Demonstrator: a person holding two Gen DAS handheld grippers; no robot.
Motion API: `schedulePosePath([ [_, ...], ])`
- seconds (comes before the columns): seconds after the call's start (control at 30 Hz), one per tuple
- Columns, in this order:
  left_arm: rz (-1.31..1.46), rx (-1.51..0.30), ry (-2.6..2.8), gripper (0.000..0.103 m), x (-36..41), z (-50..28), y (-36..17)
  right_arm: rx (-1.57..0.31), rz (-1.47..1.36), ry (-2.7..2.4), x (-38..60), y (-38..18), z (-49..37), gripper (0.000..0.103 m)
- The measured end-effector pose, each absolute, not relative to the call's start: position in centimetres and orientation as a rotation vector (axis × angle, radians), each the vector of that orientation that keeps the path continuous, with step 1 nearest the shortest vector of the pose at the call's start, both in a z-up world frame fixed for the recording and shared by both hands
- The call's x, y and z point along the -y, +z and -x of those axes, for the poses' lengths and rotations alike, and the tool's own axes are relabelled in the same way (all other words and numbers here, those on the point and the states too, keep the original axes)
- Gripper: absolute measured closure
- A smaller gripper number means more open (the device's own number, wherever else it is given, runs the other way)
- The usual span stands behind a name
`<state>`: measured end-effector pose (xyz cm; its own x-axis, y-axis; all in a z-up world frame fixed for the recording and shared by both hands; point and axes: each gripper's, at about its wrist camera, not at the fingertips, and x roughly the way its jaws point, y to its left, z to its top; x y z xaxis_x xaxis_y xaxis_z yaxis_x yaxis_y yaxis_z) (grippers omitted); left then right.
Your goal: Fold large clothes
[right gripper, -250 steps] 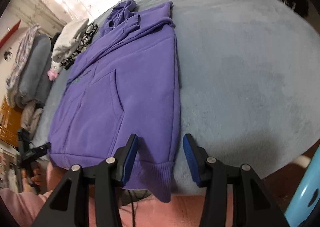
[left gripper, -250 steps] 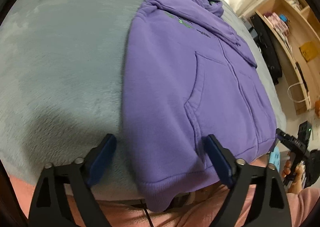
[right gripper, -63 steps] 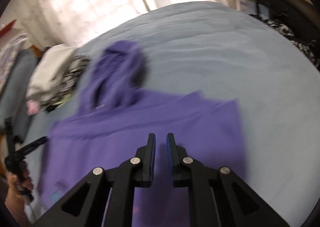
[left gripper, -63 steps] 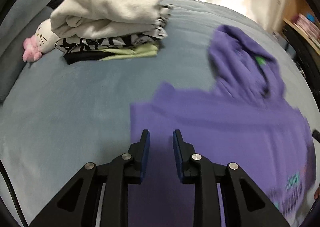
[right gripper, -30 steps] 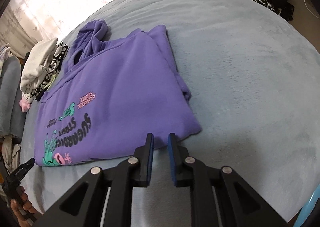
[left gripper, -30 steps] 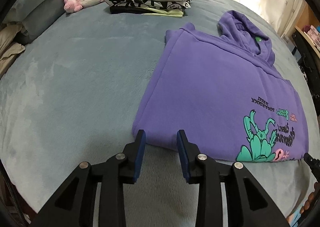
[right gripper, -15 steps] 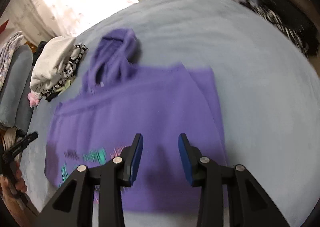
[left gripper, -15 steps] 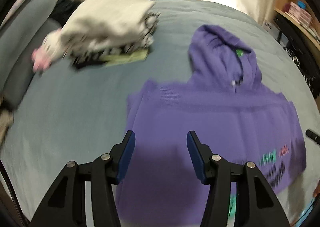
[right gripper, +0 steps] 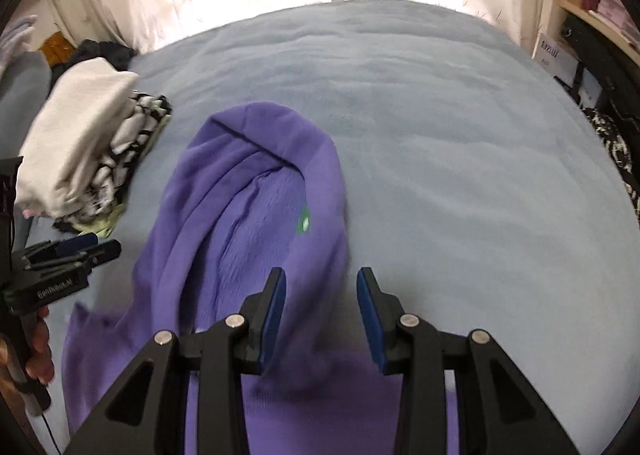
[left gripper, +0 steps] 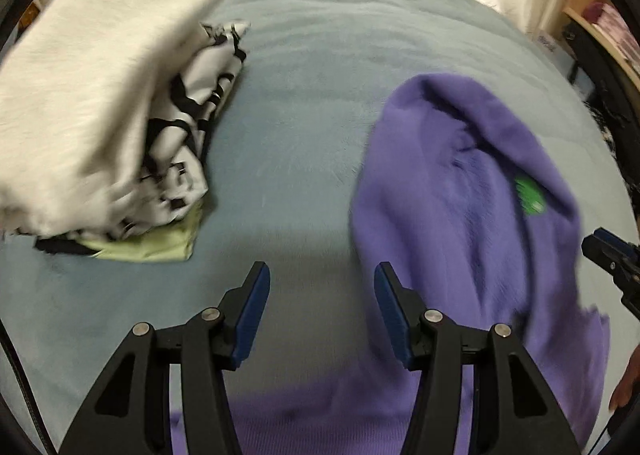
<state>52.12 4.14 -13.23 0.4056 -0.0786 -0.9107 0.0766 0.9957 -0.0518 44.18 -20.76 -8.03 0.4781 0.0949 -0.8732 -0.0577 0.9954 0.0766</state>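
The purple hoodie (left gripper: pixel 472 223) lies folded on the grey-blue bed, its hood (right gripper: pixel 256 175) spread flat toward the window with a green tag (right gripper: pixel 305 221) inside. My left gripper (left gripper: pixel 320 295) is open and empty, just left of the hood's left edge, over bare blanket. My right gripper (right gripper: pixel 320 295) is open and empty, straddling the hood's right edge near its base. The left gripper also shows at the left edge of the right wrist view (right gripper: pixel 72 251). The right gripper's tip shows at the right edge of the left wrist view (left gripper: pixel 608 255).
A stack of folded clothes (left gripper: pixel 100 103), cream on top, then black-and-white, then pale green, sits left of the hood; it also shows in the right wrist view (right gripper: pixel 84 143). Grey-blue blanket (right gripper: pixel 460 143) stretches right. Shelves and dark clothes (right gripper: pixel 612 135) stand at the far right.
Both grippers moved forward from the hoodie's body up to the hood. Both jaws opened wider than half a second ago. The hoodie stays where it lay.
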Motion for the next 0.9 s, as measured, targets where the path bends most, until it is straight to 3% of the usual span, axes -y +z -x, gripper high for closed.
schedulePosePath([
  [0.4,0.236,-1.193,-0.297,0.048,-4.1,-58.0,-17.5,-1.107,-0.249,0.107,24.0,-12.7,-51.0,0.067],
  [0.5,0.240,-1.187,-0.322,0.038,-3.7,-58.3,-18.2,-1.063,-0.285,0.151,25.1,-12.4,-50.8,0.090],
  [0.67,0.204,-1.158,-0.322,0.038,-3.1,-57.7,-18.8,-1.041,-0.340,0.177,27.0,-12.9,-50.7,0.093],
  [0.7,0.162,-1.143,-0.311,0.041,-2.6,-57.7,-18.7,-1.042,-0.350,0.178,27.2,-13.1,-50.7,0.093],
  [0.77,0.058,-1.138,-0.286,0.099,-0.8,-57.1,-18.6,-1.041,-0.359,0.183,27.3,-13.3,-50.6,0.094],
  [0.9,-0.012,-1.106,-0.211,0.099,-0.1,-56.5,-16.9,-0.990,-0.384,0.210,27.4,-11.9,-50.0,0.095],
])
